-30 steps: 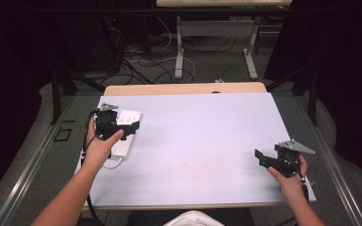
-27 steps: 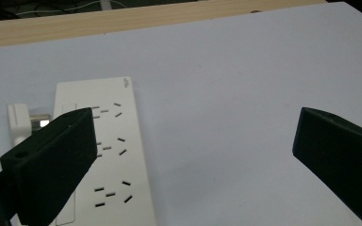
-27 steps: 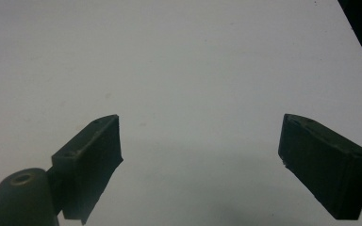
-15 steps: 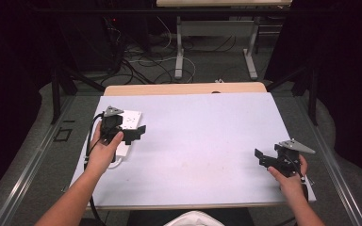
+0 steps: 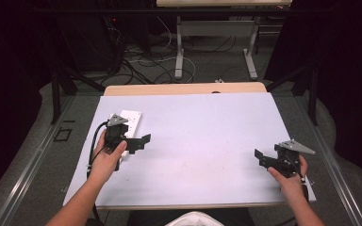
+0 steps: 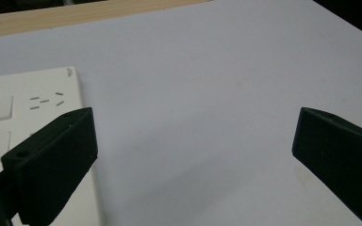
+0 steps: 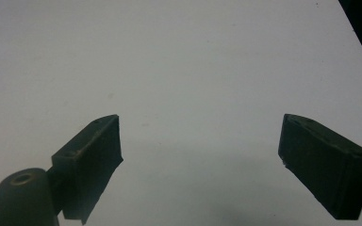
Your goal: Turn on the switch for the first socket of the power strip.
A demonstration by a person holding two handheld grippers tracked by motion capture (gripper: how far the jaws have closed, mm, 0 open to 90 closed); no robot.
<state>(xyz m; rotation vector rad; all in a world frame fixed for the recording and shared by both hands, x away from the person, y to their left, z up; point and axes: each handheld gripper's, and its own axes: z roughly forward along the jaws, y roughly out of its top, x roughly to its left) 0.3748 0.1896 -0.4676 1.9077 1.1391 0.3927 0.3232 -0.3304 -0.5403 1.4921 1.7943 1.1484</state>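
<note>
A white power strip [image 5: 131,117] lies flat near the left side of the white table top [image 5: 202,132]. My left gripper [image 5: 141,141] hovers over the strip's near end and points right, toward the table's middle. In the left gripper view its jaws [image 6: 193,127] stand wide apart with nothing between them, and the power strip [image 6: 33,101] lies under the left jaw, sockets and switches showing. My right gripper [image 5: 260,157] is near the table's right front corner and points left. Its jaws [image 7: 200,136] are apart over bare table.
A wooden strip [image 5: 184,88] edges the table's far side. Beyond it are cables on the floor [image 5: 141,61] and another table's legs [image 5: 179,47]. A black cable [image 5: 93,146] trails from the left gripper past the table's left edge.
My left hand has come nearer to the person and a little to the right along the power strip. The right hand has kept still.
</note>
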